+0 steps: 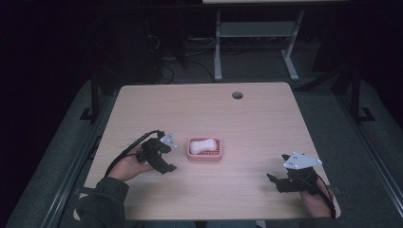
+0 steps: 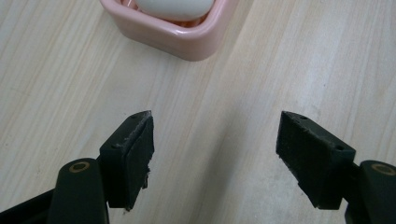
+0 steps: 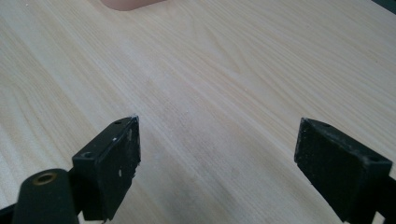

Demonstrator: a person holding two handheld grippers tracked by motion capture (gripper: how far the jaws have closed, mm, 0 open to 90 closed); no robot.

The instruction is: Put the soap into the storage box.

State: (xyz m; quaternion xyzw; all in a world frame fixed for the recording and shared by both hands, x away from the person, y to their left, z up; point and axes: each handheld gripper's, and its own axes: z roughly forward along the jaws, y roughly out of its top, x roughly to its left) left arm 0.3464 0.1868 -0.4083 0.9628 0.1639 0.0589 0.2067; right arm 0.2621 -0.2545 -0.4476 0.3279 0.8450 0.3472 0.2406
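High view first: a pink soap dish [image 1: 205,155] sits near the middle of the wooden bench [image 1: 256,118], and a white bar of soap [image 1: 202,145] lies inside it, long side running across the dish. Everything else is placed from that dish.

Just to its left hangs the left gripper [image 1: 167,164], held in a hand [image 1: 127,165] — its jaws stand wide apart with nothing between them. In the left gripper view the dish's near corner [image 2: 187,39] lies ahead of the jaws and clear of them, with bare wood between; the soap [image 2: 175,8] shows at the top edge, cut off by the frame.

Well to the right of the dish and nearer the person, the right gripper [image 1: 272,179] rests low over the bench, jaws also spread with only wood grain between them. A pink sliver at the top of its own view is probably the dish [image 3: 126,3], though too little shows to be sure.

Risks, as a judgement: the dish looks light and stands unheld, so a jaw catching its rim on the way in could shove or tip it. The soap looks smooth and rounded — a pinch set off-centre could squirt it out of the jaws.
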